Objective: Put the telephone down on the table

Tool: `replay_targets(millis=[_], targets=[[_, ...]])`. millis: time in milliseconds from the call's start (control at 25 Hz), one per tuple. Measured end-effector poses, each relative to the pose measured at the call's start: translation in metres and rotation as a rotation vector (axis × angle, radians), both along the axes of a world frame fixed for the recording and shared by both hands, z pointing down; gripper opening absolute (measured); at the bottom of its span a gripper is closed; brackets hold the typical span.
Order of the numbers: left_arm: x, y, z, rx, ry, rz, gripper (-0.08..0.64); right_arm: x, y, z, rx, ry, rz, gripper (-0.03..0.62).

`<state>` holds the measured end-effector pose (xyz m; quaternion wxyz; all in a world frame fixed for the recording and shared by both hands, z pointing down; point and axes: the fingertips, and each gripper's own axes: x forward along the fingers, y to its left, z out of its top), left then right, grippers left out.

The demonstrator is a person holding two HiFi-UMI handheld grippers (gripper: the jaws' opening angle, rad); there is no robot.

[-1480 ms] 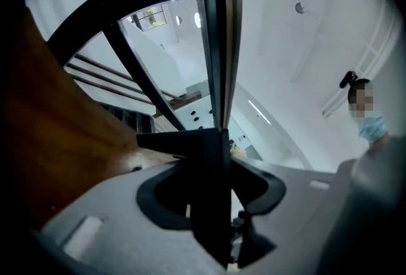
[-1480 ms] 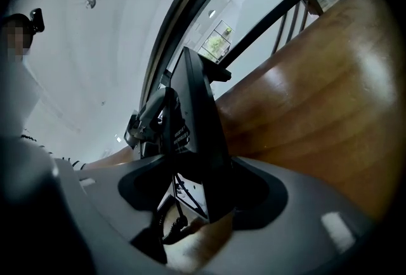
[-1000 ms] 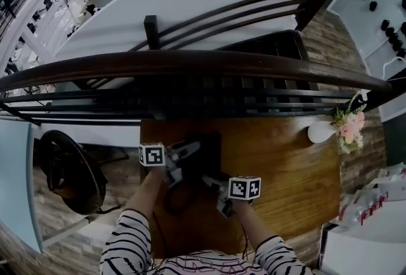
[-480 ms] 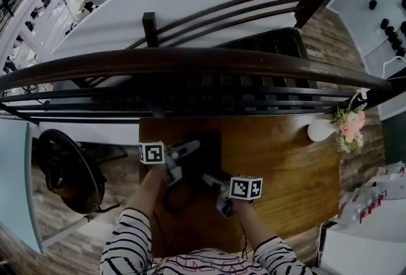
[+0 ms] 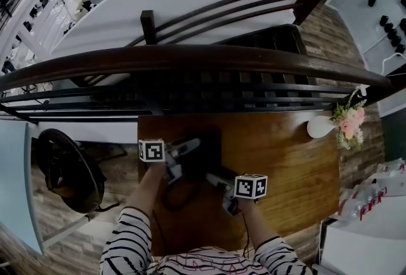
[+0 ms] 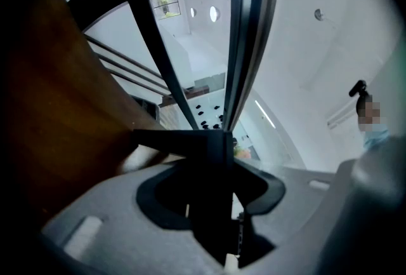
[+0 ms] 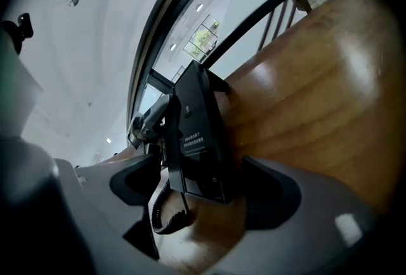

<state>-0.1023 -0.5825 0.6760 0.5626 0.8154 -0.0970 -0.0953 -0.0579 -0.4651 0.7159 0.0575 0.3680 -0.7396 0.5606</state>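
The black telephone (image 5: 204, 154) stands on edge on the wooden table (image 5: 285, 166), near its left side. My left gripper (image 5: 181, 156) is shut on the phone's left edge, and in the left gripper view the dark body (image 6: 209, 159) fills the gap between the jaws. My right gripper (image 5: 219, 181) is at the phone's near end and its jaws are opening. In the right gripper view the telephone (image 7: 200, 134) and its coiled cord (image 7: 158, 207) sit between the wide jaws, with the pads off it. The left gripper (image 7: 149, 121) shows behind, holding the phone.
A white vase of pink flowers (image 5: 330, 127) stands at the table's far right corner. A dark curved railing (image 5: 190, 61) runs across beyond the table's far edge. White boxes (image 5: 374, 204) lie to the right and a round dark seat (image 5: 63, 169) to the left.
The right gripper has shifted slightly to the right, away from the phone. The left gripper and the phone have stayed put.
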Motion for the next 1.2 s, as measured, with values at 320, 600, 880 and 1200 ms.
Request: replay_targets(millis=[320, 600, 880, 1200], targets=[[-0.003, 0.002, 0.007, 0.000, -0.044, -0.014, 0.182, 0.010, 0.007, 0.001, 0.008, 0.011, 0.037, 0.400], [-0.004, 0.008, -0.005, 0.030, -0.049, -0.038, 0.269, 0.009, 0.014, -0.008, 0.026, 0.012, 0.048, 0.400], [-0.021, 0.025, -0.016, 0.079, -0.121, -0.097, 0.321, -0.001, 0.027, -0.021, 0.060, 0.011, 0.045, 0.400], [-0.044, 0.059, -0.037, 0.140, -0.182, -0.207, 0.345, -0.003, 0.060, -0.043, 0.117, 0.035, 0.065, 0.384]])
